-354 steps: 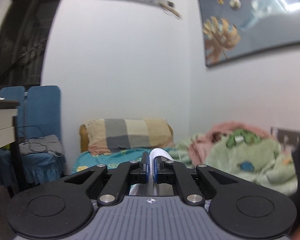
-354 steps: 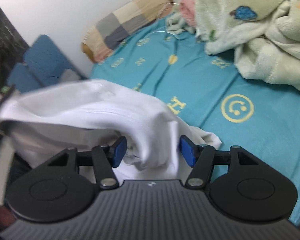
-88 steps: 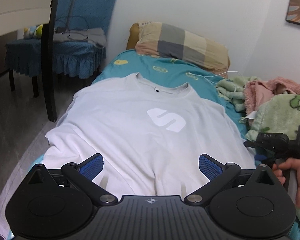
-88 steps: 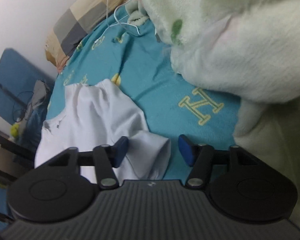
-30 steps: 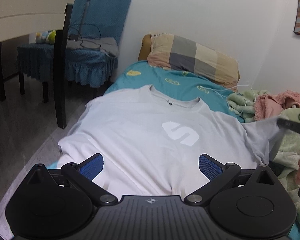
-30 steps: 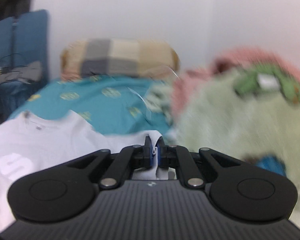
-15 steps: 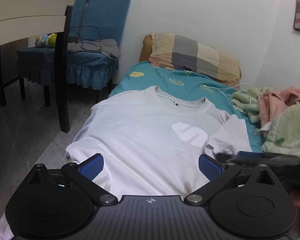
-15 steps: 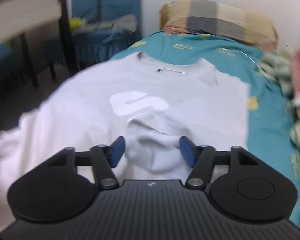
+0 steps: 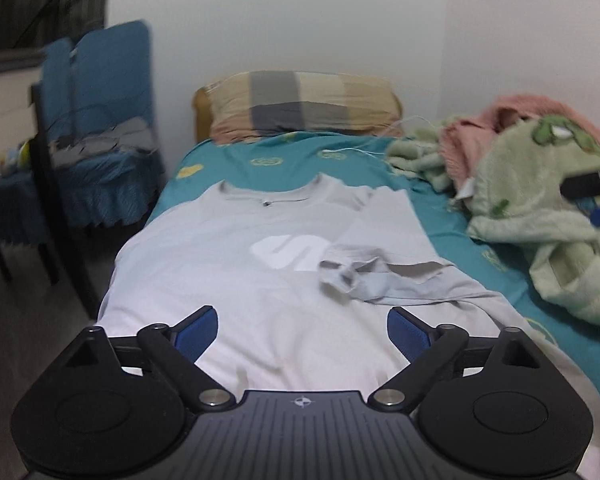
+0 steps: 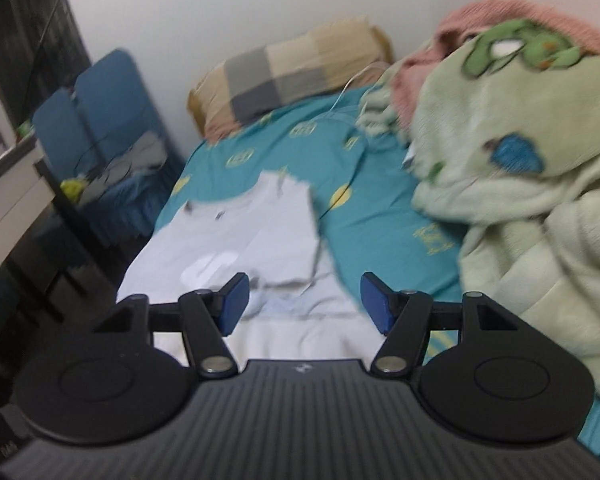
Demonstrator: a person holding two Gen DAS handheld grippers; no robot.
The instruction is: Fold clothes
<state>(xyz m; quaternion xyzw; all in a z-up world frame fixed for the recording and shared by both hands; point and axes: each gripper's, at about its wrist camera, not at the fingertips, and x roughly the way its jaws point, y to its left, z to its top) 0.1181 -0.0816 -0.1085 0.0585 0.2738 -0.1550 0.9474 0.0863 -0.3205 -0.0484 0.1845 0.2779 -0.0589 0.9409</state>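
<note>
A white T-shirt (image 9: 228, 264) with a white S logo lies flat on the teal bed sheet (image 9: 300, 160), collar toward the pillow. Its right sleeve (image 9: 380, 276) is folded inward over the chest, the cuff crumpled beside the logo. My left gripper (image 9: 302, 330) is open and empty, low over the shirt's hem. My right gripper (image 10: 302, 302) is open and empty, raised above the shirt's right side; the shirt (image 10: 240, 240) lies under it. Part of the right gripper shows at the right edge of the left wrist view (image 9: 596, 196).
A plaid pillow (image 9: 300, 104) lies at the head of the bed. A heap of green and pink blankets (image 9: 540, 208) fills the right side. A blue chair (image 9: 96, 128) and a dark table leg (image 9: 56, 216) stand left of the bed.
My right gripper opened, let go of the right sleeve on the shirt's chest, and drew back up and to the right. My left gripper stayed open over the hem.
</note>
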